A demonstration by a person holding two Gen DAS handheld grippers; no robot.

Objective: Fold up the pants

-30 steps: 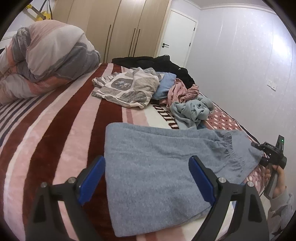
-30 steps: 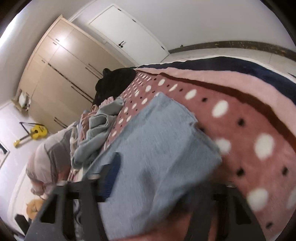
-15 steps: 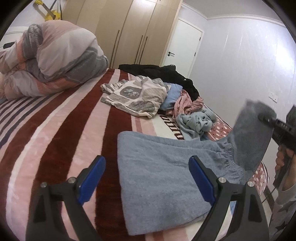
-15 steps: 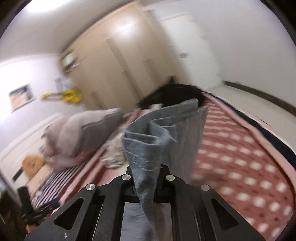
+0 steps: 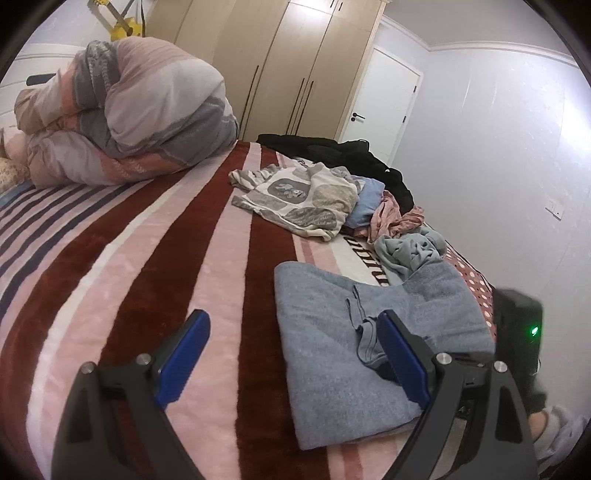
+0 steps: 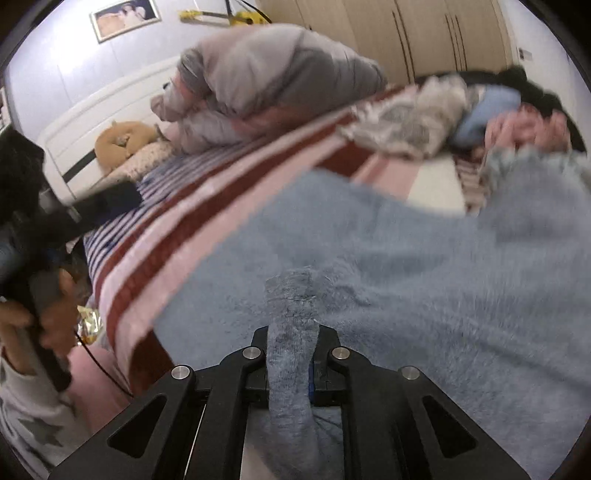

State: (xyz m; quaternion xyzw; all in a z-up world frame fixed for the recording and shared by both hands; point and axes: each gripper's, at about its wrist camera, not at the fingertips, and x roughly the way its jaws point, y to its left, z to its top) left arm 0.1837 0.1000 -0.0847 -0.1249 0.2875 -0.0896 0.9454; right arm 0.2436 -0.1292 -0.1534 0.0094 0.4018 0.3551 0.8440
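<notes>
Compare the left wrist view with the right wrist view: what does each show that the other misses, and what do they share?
Only the left wrist view shows the left gripper, fingers wide apart and empty, the white door and a crumpled teal garment.

Only the right wrist view shows the right gripper shut on a bunched strip of the grey-blue pants, a framed picture on the wall and a tan plush toy by the headboard.

Both show the pants doubled over on the striped blanket, the rolled duvet, the pile of clothes and the wardrobe.
</notes>
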